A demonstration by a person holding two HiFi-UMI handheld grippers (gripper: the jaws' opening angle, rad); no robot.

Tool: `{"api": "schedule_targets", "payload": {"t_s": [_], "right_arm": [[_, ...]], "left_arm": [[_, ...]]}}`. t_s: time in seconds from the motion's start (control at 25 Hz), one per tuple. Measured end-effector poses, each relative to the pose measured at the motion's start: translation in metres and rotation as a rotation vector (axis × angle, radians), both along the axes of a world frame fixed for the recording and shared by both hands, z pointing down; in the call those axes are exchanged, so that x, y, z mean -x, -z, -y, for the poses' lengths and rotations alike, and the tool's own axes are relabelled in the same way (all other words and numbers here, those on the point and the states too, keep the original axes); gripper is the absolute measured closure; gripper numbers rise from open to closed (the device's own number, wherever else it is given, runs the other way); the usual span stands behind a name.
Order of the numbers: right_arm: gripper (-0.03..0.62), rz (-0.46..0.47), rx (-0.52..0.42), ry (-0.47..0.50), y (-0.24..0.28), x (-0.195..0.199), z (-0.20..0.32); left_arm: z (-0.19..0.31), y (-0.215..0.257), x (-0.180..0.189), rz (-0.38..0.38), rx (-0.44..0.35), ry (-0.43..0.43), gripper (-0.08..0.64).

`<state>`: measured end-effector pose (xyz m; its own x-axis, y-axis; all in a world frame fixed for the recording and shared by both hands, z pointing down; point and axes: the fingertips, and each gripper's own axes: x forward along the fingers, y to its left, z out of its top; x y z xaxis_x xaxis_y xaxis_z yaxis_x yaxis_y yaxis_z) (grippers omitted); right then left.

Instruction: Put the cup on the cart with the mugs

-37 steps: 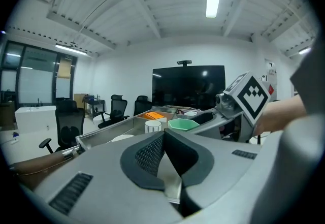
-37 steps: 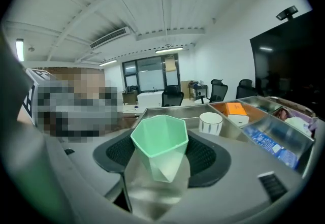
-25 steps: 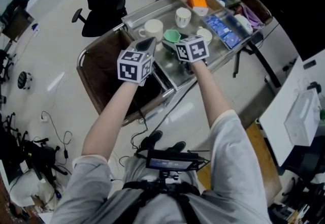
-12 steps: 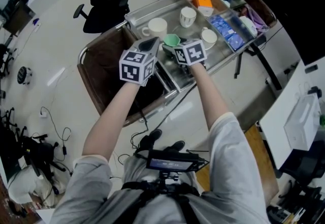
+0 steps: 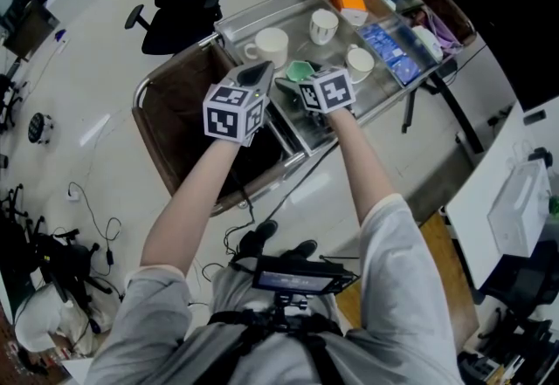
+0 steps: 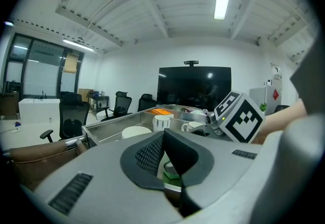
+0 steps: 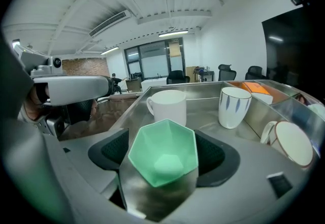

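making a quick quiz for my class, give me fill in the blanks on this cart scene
1. The cup between the right claw's opening jaws is ___ in colour.
2. The mugs on the cart number ___.
3. The left claw, jaws together, grips ___.
4. In the right gripper view, the mug with blue marks stands to the ___ of the plain white mug.

Missing words: green; three; nothing; right.

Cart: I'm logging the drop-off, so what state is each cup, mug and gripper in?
Green cup: upright, empty.
Right gripper: jaws opening around it.
Left gripper: shut, empty.
White mug: upright on the cart.
Striped mug: upright on the cart.
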<state>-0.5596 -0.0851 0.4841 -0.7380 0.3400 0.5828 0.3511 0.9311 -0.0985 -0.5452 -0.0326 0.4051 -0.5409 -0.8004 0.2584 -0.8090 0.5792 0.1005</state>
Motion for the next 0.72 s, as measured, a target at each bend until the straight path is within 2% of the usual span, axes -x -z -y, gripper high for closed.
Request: {"api": "schedule_targets", "payload": {"t_s": [0.72], "right_arm": [[0.193, 0.085, 0.031, -0.078, 0.037, -0.010, 0.010]], "left_arm": [[-0.004, 0.000, -0.010, -0.019, -0.013, -0.031, 0.557]]}}
